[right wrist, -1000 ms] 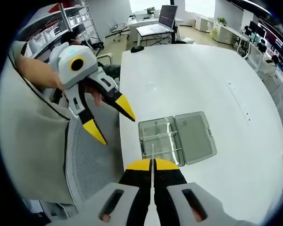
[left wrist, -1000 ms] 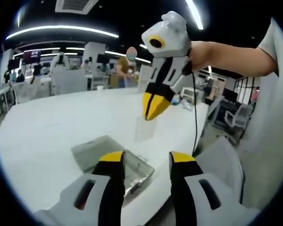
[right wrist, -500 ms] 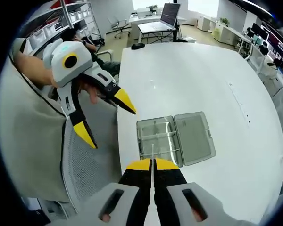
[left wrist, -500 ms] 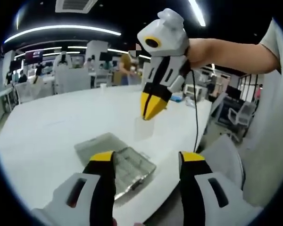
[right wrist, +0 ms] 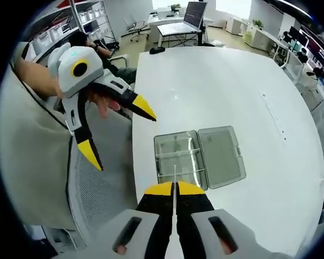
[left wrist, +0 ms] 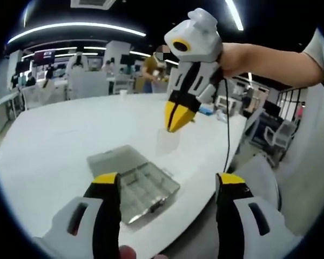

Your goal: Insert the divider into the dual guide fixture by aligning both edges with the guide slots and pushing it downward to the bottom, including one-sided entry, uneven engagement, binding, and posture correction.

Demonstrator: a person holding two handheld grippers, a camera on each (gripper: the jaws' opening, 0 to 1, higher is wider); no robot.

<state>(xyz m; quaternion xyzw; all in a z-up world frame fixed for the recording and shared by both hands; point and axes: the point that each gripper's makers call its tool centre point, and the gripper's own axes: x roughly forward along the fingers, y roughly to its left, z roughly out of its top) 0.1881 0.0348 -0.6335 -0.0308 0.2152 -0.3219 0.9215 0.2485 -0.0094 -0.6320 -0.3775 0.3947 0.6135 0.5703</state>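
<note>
Our right gripper point(right wrist: 174, 188) has its yellow-tipped jaws pinched on the top edge of a thin, clear plastic divider sheet point(left wrist: 166, 143), which hangs in the air above the transparent lidded plastic compartment box point(right wrist: 197, 158) lying open on the white table point(right wrist: 227, 86). Our left gripper point(left wrist: 164, 186) is spread wide and empty, hovering near the box. We judge the divider light, fairly stiff but bendable, and slick, so a hold at mid top edge keeps it square; both side edges must meet the guide slots evenly, or it may bind.
</note>
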